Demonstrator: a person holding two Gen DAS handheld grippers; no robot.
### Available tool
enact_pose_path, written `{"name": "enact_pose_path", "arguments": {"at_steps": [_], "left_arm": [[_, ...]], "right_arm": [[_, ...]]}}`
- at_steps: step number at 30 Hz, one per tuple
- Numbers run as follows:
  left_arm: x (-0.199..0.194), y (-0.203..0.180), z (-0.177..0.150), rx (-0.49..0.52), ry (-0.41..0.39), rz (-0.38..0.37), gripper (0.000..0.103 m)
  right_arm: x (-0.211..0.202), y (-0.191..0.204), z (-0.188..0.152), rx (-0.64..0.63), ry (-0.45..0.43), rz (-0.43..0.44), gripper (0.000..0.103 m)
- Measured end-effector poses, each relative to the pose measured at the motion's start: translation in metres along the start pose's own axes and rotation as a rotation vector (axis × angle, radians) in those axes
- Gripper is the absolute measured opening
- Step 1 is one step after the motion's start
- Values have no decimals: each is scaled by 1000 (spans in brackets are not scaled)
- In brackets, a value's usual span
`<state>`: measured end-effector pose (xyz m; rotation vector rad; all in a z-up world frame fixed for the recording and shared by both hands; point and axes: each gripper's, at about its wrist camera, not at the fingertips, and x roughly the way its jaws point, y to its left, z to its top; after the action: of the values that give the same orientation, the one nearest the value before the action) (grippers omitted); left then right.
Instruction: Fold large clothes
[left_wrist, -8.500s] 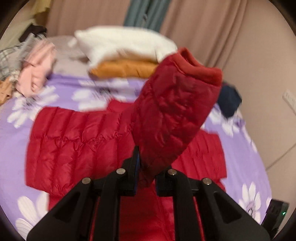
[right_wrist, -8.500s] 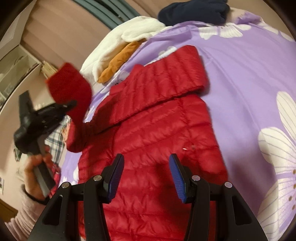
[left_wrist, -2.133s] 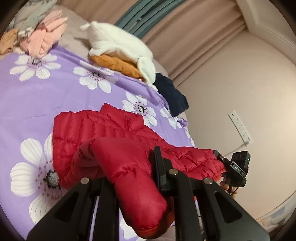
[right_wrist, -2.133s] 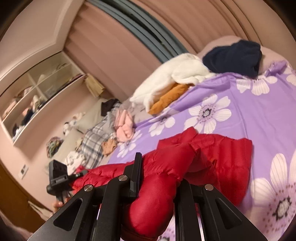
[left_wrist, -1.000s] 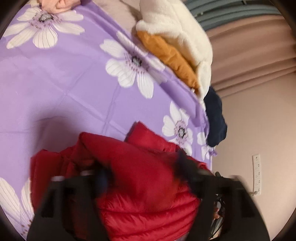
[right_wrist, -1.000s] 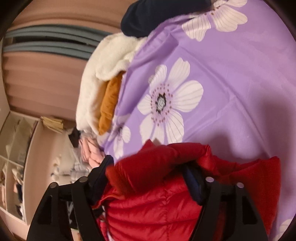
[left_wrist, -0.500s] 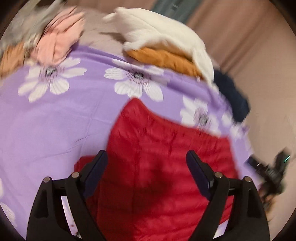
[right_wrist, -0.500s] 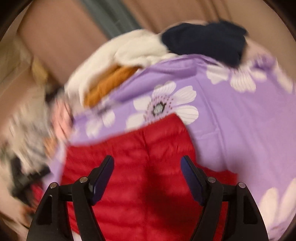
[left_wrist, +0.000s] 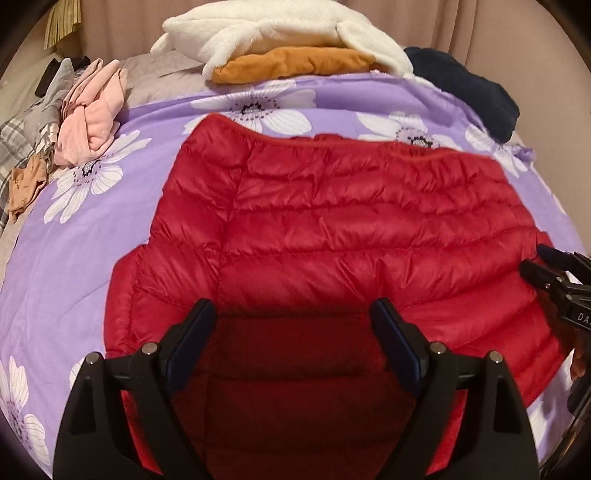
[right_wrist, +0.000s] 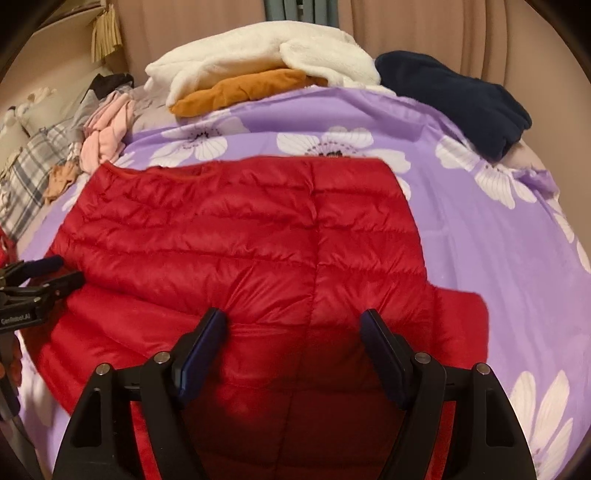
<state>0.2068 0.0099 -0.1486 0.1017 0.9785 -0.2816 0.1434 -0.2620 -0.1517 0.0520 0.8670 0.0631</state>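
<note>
Left wrist view: your red puffer jacket lies folded on the purple flowered bedspread, quilted panel up, its far edge toward the heaped clothes and its near edge under your grippers. It sits roughly mid-bed, as a compact block wider than it is deep; a lower layer shows past the top panel at the left and right near corners. Your left gripper hovers over the near left part with jaws spread wide and nothing between them. Your right gripper does the same over the near right part: jaws spread, empty, pads clear of the fabric as far as the views show. Each gripper shows at the edge of the other's view, beside the jacket's side edges. Step, by my reading: the main fold is laid and released; what remains is tidying or a final fold. Next move calls for pinching both layers at the near corners together, since slick puffy fabric springs back. Beyond the jacket: a white fleece atop an orange garment at the far edge, a navy garment far right, pink clothes far left.
</note>
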Motion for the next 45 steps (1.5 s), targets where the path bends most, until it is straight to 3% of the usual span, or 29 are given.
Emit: {"name": "enact_pose_path", "arguments": {"at_steps": [12,17,25,30,34,39,45], "left_arm": [[5,3,-2,-38,10,-36,89],[-22,14,-11,-77,-23,-65,89],[-46,35,-37,-89,-35,-16,89],[-31,43,-52,-124,12,-32,90],[-19,50,-57,-176,39,-68,95],[-28,54,-61,-217,28,-96,94],[-63,83,-75,-332,-27,-139,94]], "right_arm": [[6,4,-7,11,11,-3,76],[-17,2,-6,32,-33,12,76],[-58,-1,-19,35,-112,5,76],[-46,-6,-36,15,-51,-43,76],[-19,-16,-45,69,15,-8,78],[-16,-18,-46,101,19,-2,81],[-44,-20,-50,154,-21,-17,81]]}}
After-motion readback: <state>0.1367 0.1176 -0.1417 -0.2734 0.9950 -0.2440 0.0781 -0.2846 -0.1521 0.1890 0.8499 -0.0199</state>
